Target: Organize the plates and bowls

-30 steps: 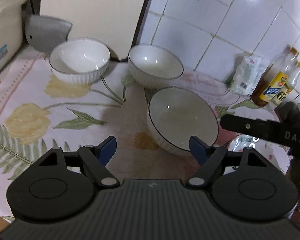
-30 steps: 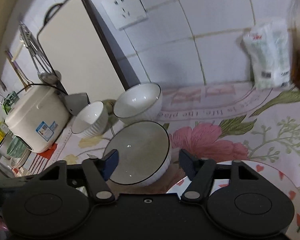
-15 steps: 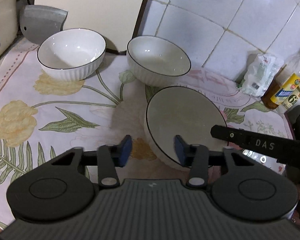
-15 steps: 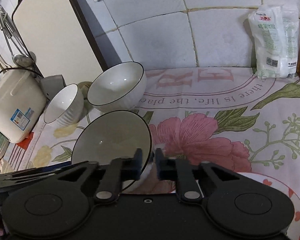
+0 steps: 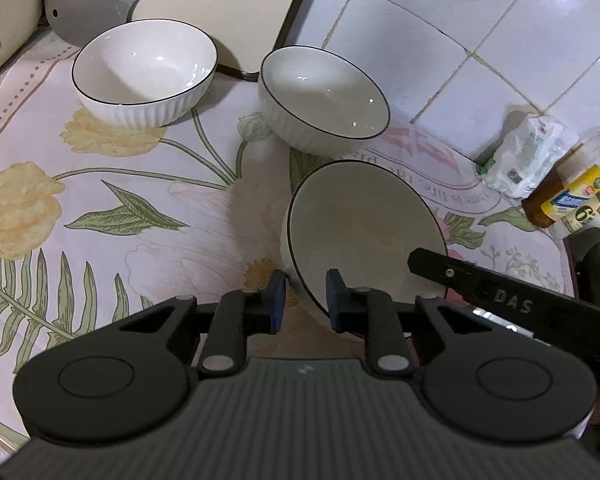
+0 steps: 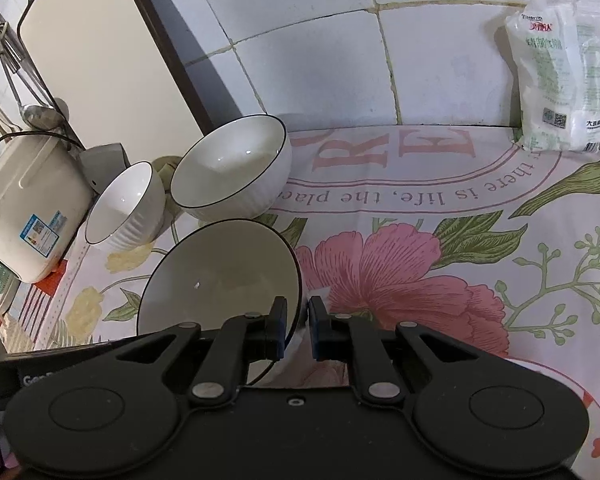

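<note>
Three white ribbed bowls with thin black rims stand on a floral cloth. The nearest bowl (image 5: 364, 236) (image 6: 220, 280) is tipped, its mouth facing the wall. My left gripper (image 5: 305, 300) is shut on its near-left rim, one blue pad inside and one outside the wall. My right gripper (image 6: 296, 324) is shut on the opposite, right rim, the wall pinched between its pads. The second bowl (image 5: 324, 96) (image 6: 232, 168) sits upright just behind it. The third bowl (image 5: 144, 68) (image 6: 124, 204) stands further left.
A cream cutting board (image 6: 100, 60) leans on the tiled wall behind the bowls. A rice cooker (image 6: 28, 208) stands at the left. A white bag (image 6: 560, 80) and bottles (image 5: 572, 196) are at the right. A heart-patterned plate (image 6: 596, 400) lies near the right gripper.
Both grippers came forward and down to the nearest bowl and went from wide open to shut on its rim. The bowl has tipped up from lying flat.
</note>
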Motion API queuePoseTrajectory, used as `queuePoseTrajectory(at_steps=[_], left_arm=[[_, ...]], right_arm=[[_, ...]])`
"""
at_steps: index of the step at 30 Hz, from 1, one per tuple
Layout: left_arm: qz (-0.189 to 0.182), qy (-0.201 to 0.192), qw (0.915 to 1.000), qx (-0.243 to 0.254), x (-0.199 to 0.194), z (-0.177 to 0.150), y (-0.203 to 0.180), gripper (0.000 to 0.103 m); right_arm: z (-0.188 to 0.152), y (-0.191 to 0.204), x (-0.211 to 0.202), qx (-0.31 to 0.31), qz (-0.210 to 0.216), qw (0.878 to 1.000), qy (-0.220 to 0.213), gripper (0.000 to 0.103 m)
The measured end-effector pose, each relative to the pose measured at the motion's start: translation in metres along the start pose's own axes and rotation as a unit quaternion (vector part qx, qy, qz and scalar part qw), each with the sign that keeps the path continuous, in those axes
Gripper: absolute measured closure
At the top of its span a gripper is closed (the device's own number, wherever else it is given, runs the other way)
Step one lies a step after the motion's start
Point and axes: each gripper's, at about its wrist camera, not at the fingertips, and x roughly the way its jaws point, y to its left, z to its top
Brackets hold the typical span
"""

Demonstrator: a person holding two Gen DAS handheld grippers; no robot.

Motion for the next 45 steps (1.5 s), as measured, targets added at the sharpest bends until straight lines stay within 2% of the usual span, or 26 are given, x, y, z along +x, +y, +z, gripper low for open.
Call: queuePoseTrajectory(at_steps=[4,7,14,26,32,36,41,45], left_arm=[[0.008,0.004,0.9998,0.016,-0.006,-0.003,-0.002,0.083],[0.020,0.004,0.9995,0.023,-0.014,-0.007,-0.004,0.083],[0.025,-0.005,0.9995,0.021,-0.053,-0.015,0.001,0.083],[0.058,-0.001,0.9980,0.025,-0.111,-0.048,0.014,0.083],[0.063,0.010,0.9980,0.002,-0.110,-0.064,0.029,0.083],[0.073,0.007,0.9972,-0.014,-0.099,-0.075,0.039,0.083],[0.064,0.019,0.9974,-0.027,-0.080,-0.079,0.049,0.083],[0.071,0.026,0.9969,-0.022,-0.068,-0.080,0.050,0.083]], right_arm=[[0.001,0.000,-0.005,-0.002,0.017,1.000,0.000,0.088],[0.001,0.010,-0.013,-0.027,0.021,0.999,-0.007,0.088],[0.000,0.031,-0.036,-0.048,0.044,0.998,-0.010,0.087],[-0.033,0.072,-0.074,-0.053,0.077,0.996,-0.008,0.087],[-0.051,0.074,-0.071,-0.036,0.091,0.995,0.003,0.086],[-0.061,0.078,-0.059,-0.049,0.098,0.994,0.003,0.086],[-0.063,0.077,-0.040,-0.061,0.092,0.994,0.019,0.086],[-0.064,0.073,-0.027,-0.062,0.086,0.994,0.030,0.086]])
